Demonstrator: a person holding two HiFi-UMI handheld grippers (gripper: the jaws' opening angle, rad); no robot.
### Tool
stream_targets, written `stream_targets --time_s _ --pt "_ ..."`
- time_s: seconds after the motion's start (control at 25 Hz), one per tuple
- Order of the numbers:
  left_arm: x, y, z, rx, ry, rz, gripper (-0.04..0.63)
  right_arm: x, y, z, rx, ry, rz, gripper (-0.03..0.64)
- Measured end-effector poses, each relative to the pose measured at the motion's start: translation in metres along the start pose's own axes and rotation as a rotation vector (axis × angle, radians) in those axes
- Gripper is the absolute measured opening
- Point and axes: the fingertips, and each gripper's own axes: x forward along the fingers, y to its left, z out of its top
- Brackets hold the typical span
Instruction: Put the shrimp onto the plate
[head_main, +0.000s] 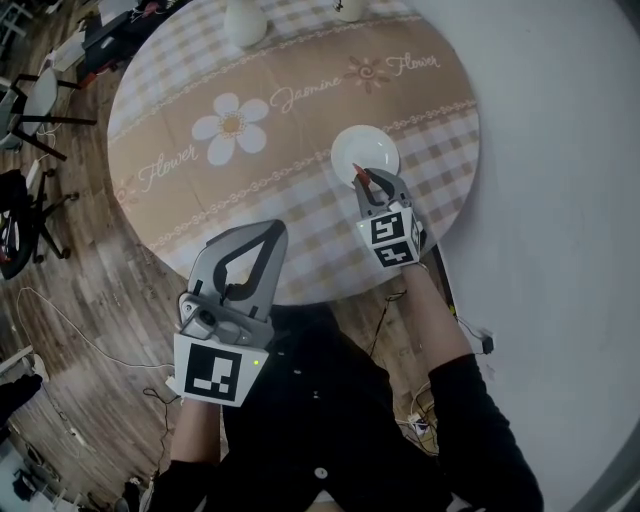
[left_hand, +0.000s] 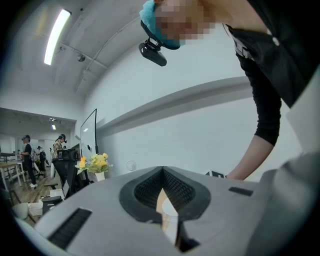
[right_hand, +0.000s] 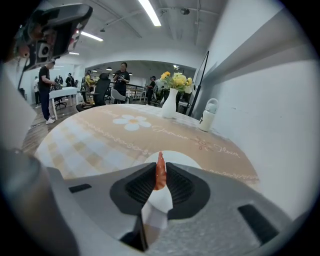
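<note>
While your left claw (head_main: 272, 230) sits closed and empty at lower left, your right claw (head_main: 373, 186) pinches the shrimp (head_main: 361, 177) over the plate's (head_main: 362, 145) lower rim, centre-right. Risk: released here, it may tumble onto the bench (head_main: 200, 90).
</note>
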Motion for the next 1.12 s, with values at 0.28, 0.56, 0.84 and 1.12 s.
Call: stream_targets --time_s 0.28,0.56,0.84,1.12 --pt "-0.007 0.012 -0.009 0.007 0.022 0.033 0.002 0.026 -0.002 -0.016 0.001 0.094 -0.001 0.049" --pt "-0.006 0.015 -0.009 -0.002 0.014 0.041 0.002 0.042 -0.005 -0.023 0.0 0.148 0.002 0.049" --pt "-0.008 0.016 -0.011 -0.007 0.017 0.047 0.002 0.049 -0.013 -0.03 0.051 0.188 0.028 0.049" --pt "-0.009 0.013 -0.009 -0.007 0.014 0.044 0.002 0.051 -0.016 -0.03 0.08 0.19 0.041 0.049"
